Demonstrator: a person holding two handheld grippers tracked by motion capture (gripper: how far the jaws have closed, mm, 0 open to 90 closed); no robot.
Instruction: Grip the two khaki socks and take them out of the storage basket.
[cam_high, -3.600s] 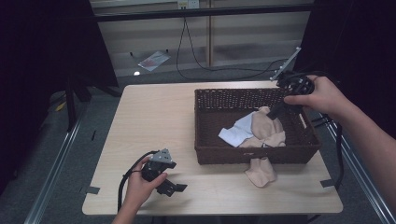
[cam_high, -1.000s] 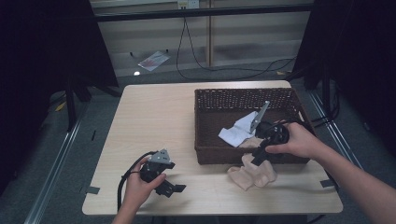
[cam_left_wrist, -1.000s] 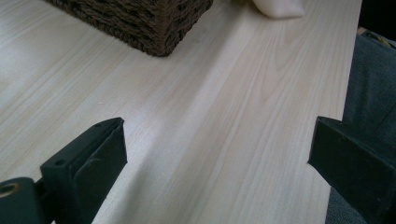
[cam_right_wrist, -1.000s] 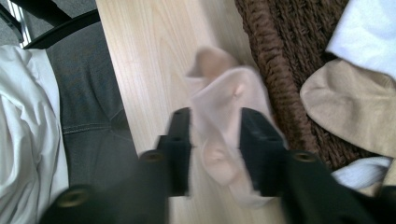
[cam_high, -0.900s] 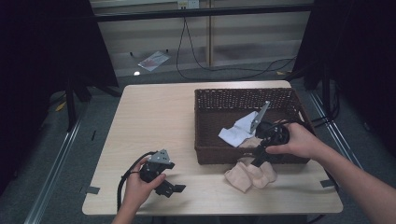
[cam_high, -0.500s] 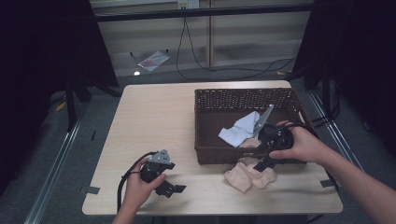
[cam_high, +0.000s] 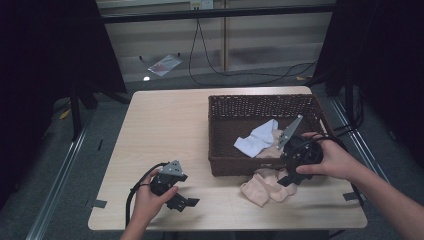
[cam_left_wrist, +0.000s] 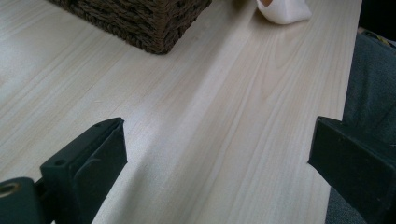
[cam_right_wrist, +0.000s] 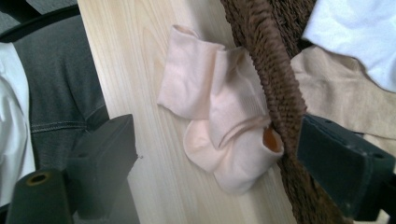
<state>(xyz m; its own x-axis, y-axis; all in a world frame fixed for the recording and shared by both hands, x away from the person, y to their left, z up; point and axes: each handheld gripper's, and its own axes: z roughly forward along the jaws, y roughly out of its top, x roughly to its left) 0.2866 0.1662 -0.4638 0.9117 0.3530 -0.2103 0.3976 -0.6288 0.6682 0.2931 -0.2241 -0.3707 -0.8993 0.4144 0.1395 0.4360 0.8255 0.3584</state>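
Right tool (cam_high: 289, 172) lower right of high view, jaws spread wide, just been opening, nothing pinched; peach sock (cam_high: 263, 186) loose on worktop (cam_high: 165, 125) right below them, touching front wall of wicker basket (cam_high: 260, 104). In right gripper view same sock (cam_right_wrist: 219, 140) crumpled between the open jaws, lying flat on the wood against the basket wall (cam_right_wrist: 275, 93), free of both jaws. Left tool (cam_high: 179, 198) lower left of high view, resting on worktop in the person's left hand (cam_high: 150, 197), jaws wide apart, empty; left gripper view gives bare wood between them, basket corner (cam_left_wrist: 140, 23) upper left of frame, pale sock (cam_left_wrist: 284, 10) at top edge. Farther up, inside basket: white cloth (cam_high: 256, 140) mid-frame, beige garment (cam_high: 272, 146) partly under it and behind the right tool; in right gripper view white cloth (cam_right_wrist: 355, 32) upper right, beige piece (cam_right_wrist: 336, 102) below it. Judged progress: unloading basket onto worktop, one sock out and released, so first item done. Left to do: at least white cloth and beige piece in basket, count under them not clear. Left tool idle so far. Floor and cables at top of high view, irrelevant.
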